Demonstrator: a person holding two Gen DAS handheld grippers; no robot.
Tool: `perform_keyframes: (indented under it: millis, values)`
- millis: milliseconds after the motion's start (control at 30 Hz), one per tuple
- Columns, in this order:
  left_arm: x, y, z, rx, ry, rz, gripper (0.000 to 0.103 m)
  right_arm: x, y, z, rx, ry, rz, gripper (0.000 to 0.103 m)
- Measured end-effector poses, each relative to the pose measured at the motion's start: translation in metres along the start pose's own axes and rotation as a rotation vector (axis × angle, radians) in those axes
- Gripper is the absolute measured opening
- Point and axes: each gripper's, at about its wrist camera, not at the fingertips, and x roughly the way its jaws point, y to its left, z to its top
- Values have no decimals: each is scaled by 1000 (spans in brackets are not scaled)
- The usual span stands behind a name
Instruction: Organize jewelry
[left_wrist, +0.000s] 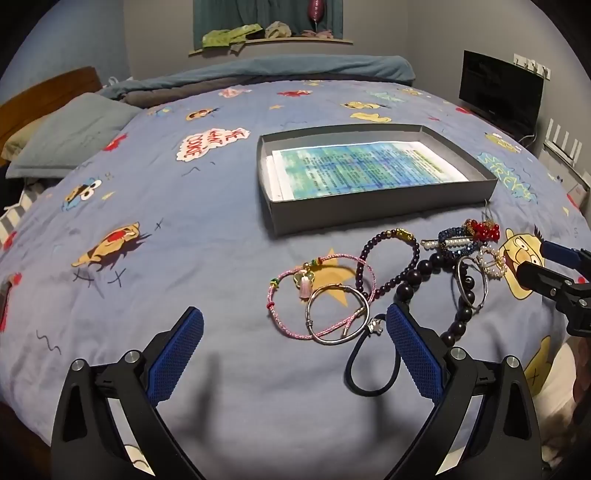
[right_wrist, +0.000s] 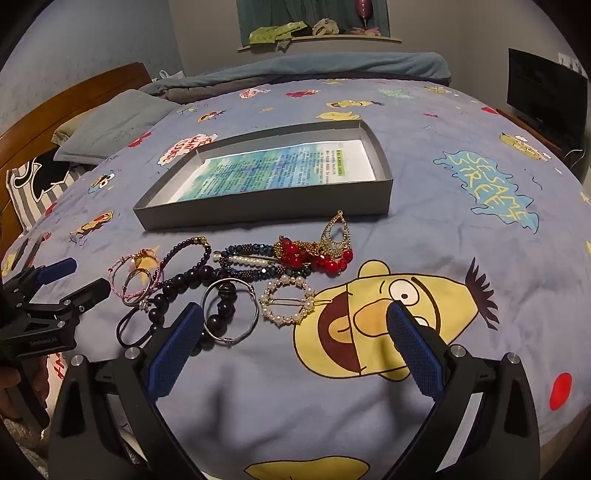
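Both grippers: your left gripper (left_wrist: 295, 350) and right gripper (right_wrist: 295, 343) hover with jaws wide apart, holding nothing.
Jewelry: bracelets, beads and clips lie tangled on the bed (left_wrist: 184, 221), just before the gray box (left_wrist: 369, 210).
Risk: overlapping loops may snag, so lifting the silver bangle (left_wrist: 338, 314) could drag the pink cord bracelet (left_wrist: 295, 295).
Axis: pearl barrette (right_wrist: 245, 260) lies left-right, parallel to the box's front wall.

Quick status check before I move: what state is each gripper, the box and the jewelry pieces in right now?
left gripper: open, empty
right gripper: open, empty
gray box: lidless, only printed paper inside
pink cord bracelet: on bedspread, under silver bangle
pearl ring clip: flat on bedspread
black hair tie: on bedspread
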Motion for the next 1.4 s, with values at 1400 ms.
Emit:
perform_keyframes:
  millis: [1400]
  values:
    - [5, 0, -2, 2, 11, -5, 98, 7, -1, -2, 20, 2, 15, 98]
